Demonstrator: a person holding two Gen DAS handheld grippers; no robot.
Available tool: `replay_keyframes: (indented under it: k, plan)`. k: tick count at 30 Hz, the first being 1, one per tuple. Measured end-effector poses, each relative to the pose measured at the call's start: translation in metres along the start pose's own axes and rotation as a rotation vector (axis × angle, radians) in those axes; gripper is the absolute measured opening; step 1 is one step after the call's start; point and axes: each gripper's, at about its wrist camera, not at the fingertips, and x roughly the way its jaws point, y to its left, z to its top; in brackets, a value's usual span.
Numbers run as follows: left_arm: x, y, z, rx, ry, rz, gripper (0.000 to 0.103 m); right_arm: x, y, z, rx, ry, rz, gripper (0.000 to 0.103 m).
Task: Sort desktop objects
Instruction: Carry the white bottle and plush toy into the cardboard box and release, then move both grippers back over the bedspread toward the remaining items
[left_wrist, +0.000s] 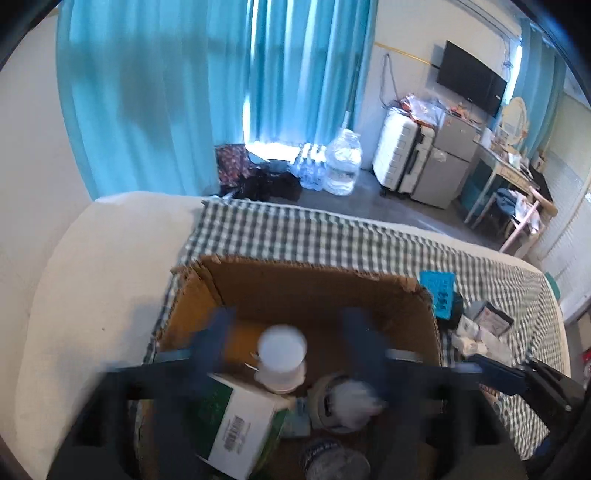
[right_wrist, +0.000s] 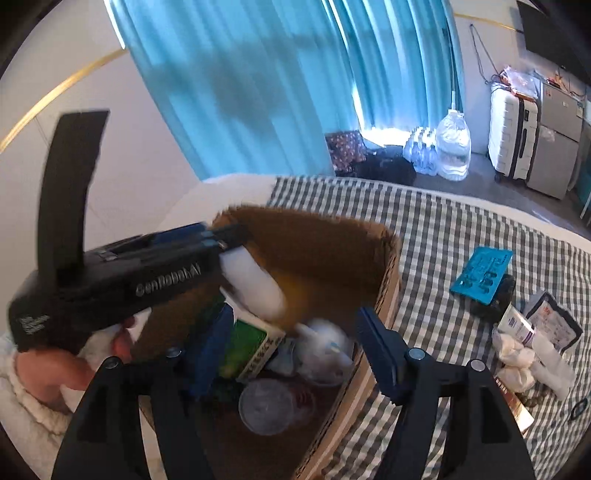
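Two grippers hang over one big open brown cardboard box (left_wrist: 317, 291) that sits on the green-and-white checked cloth (left_wrist: 332, 236) of the bed, and inside that box the sorted things are piling up: a green-and-white carton with a barcode (left_wrist: 236, 424), a clear round lid (right_wrist: 266, 406), some crumpled white plastic (right_wrist: 325, 347). Left gripper (left_wrist: 288, 343) is above the box interior, blue fingers (left_wrist: 216, 339) spread wide either side of a white cylindrical plastic bottle (left_wrist: 282, 356); both views are blurred, so I cannot tell whether the pads grip it or are free of it. From the right wrist that bottle (right_wrist: 258, 291) shows tilted, just off the tip of the black left tool, over the carton. Right gripper (right_wrist: 291, 354) hovers at the box's near rim, fingers (right_wrist: 380, 354) parted and empty. Out on the cloth, right of the box, lie a turquoise flat card with dark print (right_wrist: 482, 275), a small white tube (right_wrist: 515, 325) and wadded white tissue (right_wrist: 515, 365).
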Motion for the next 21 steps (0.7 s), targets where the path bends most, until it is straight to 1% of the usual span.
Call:
replay_keyframes:
  k: [1, 2, 3, 6, 10, 13, 15, 18, 19, 21]
  plan:
    - [-0.002, 0.001, 0.000, -0.008, -0.011, 0.013, 0.099, -0.002, -0.001, 0.001, 0.000, -0.004, -0.017, 0.069]
    - [-0.005, 0.001, 0.000, -0.018, -0.019, 0.007, 0.099, -0.005, -0.002, 0.001, -0.004, -0.007, -0.032, 0.069]
    - [-0.006, 0.001, 0.000, -0.024, -0.011, 0.000, 0.100, -0.010, -0.004, 0.000, -0.004, -0.012, -0.040, 0.069]
    - [-0.015, 0.001, -0.006, -0.054, 0.023, 0.017, 0.100, -0.031, -0.015, -0.011, 0.022, -0.035, -0.059, 0.070]
    - [-0.036, -0.008, -0.019, -0.057, 0.021, 0.016, 0.101, -0.062, -0.031, -0.027, 0.056, -0.058, -0.091, 0.070]
    - [-0.059, -0.028, -0.030, -0.016, 0.021, 0.006, 0.102, -0.093, -0.047, -0.042, 0.080, -0.075, -0.129, 0.070]
    - [-0.079, -0.046, -0.034, 0.011, 0.000, 0.016, 0.103, -0.114, -0.057, -0.048, 0.092, -0.092, -0.148, 0.070]
    - [-0.105, -0.073, -0.039, 0.025, -0.026, -0.013, 0.103, -0.159, -0.070, -0.060, 0.102, -0.152, -0.202, 0.071]
    - [-0.112, -0.082, -0.042, 0.029, -0.033, -0.023, 0.103, -0.174, -0.075, -0.065, 0.103, -0.165, -0.223, 0.073]
    - [-0.127, -0.105, -0.050, 0.041, -0.060, -0.020, 0.103, -0.196, -0.084, -0.074, 0.111, -0.186, -0.260, 0.075]
